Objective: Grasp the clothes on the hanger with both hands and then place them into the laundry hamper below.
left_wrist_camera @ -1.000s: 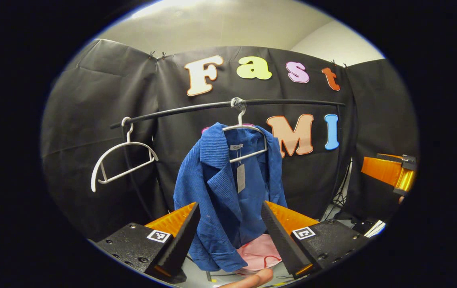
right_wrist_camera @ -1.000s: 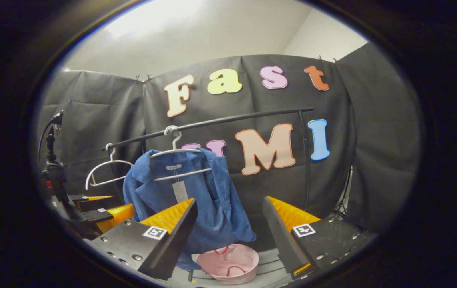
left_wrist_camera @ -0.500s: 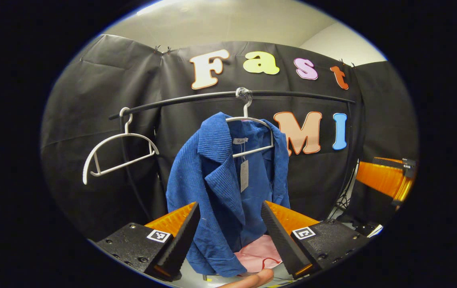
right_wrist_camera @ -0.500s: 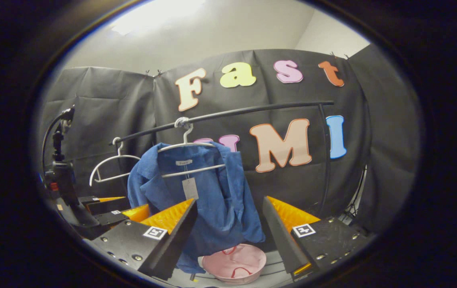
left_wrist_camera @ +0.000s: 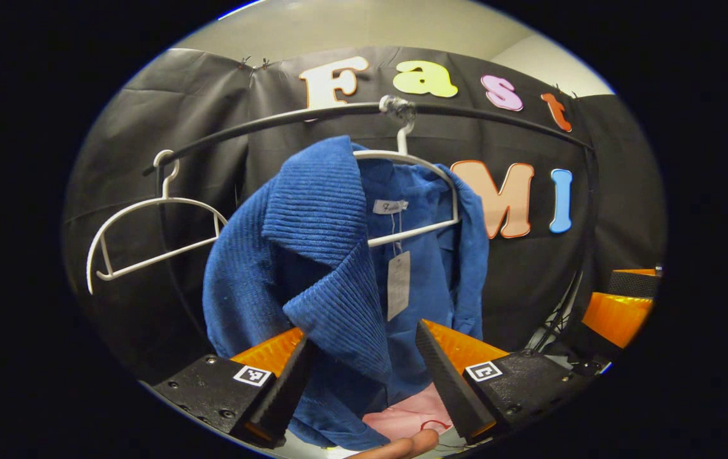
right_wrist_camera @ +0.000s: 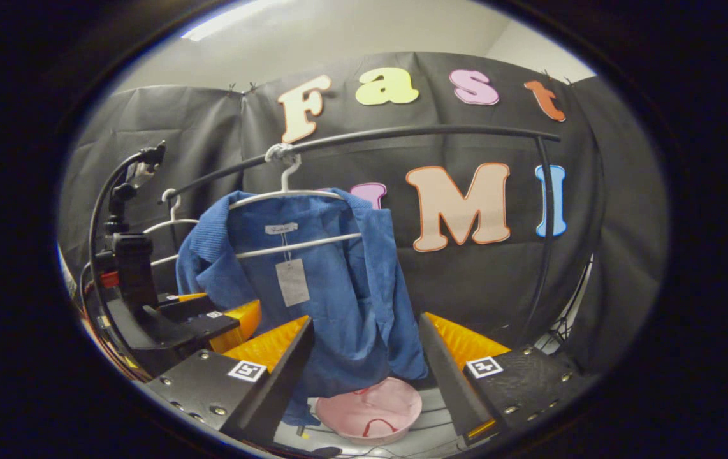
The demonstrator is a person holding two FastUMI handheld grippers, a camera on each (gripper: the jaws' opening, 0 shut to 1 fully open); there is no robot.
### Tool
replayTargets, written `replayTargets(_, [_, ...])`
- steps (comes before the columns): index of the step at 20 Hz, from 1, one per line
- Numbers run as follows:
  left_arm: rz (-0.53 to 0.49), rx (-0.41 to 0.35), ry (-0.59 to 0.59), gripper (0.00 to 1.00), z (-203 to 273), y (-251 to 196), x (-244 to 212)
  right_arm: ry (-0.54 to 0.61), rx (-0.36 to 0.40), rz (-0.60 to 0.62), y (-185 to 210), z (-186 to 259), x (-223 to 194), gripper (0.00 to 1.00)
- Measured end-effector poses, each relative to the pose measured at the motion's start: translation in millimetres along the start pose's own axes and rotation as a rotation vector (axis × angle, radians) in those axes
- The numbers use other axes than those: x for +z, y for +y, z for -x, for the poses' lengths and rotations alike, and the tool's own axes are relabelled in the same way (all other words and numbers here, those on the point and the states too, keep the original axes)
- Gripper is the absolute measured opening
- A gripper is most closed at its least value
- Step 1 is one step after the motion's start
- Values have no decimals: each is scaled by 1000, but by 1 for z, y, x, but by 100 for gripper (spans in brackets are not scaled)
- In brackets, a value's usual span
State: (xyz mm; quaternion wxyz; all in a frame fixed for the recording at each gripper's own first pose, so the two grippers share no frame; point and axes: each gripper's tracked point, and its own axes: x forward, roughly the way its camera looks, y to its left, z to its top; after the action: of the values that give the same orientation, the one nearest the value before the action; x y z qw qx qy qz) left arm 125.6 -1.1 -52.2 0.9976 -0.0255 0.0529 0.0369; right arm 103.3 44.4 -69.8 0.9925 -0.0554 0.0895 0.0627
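Black rail (left_wrist_camera: 262,125) | blue jacket (left_wrist_camera: 313,255) hung | pink hamper (right_wrist_camera: 370,414) below | left gripper (left_wrist_camera: 364,389), right gripper (right_wrist_camera: 367,382) wide

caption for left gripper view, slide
Open left gripper nears blue jacket on white hanger, above pink hamper.

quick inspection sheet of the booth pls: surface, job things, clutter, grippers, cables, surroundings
surface: pale floor under the rail, mostly hidden
job's things: blue jacket hangs on a white hanger on the black rail, paper tag dangling; pink hamper sits below it
clutter: spare white hanger empty on the same rail
grippers: left gripper open, jacket lapel between its fingers, no grip yet; right gripper open, short of the jacket's hem
cables: black cable loops over the left gripper's mount; more by the rail post
surroundings: black cloth wall, pale ceiling above
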Motion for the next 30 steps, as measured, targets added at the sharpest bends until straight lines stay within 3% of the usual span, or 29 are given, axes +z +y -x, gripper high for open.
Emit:
replayTargets(1, [-6,10,5,99,-10,4,1,6,-4,3,0,-8,0,96])
replayTargets(2, [-13,18,-3,90,-20,8,3,14,-7,2,0,-17,-1,96])
replayTargets(3, [-11,15,-16,96,-30,11,8,21,-8,-1,1,-28,-1,96])
replayTargets(8, [57,-88,-42,55,-59,13,18,15,-38,-40,4,-79,4,100])
replayTargets(10, [17,-172,-20,36,-59,7,10,14,-37,-48,9,-100,3,96])
replayTargets(15, [-56,-252,-59,6,-46,10,15,21,-37,-43,6,-143,-2,100])
replayTargets(19, [-130,-228,-37,5,-26,16,23,21,-13,-56,2,-167,6,100])
replayTargets(22, [-92,-200,-56,6,-14,24,33,18,2,-31,-7,-183,12,98])
replayTargets(29, [-71,-238,-31,8,7,16,34,64,113,-46,8,-229,9,96])
replayTargets(30, [-68,-255,-35,8,13,14,37,72,117,-50,9,-238,7,100])
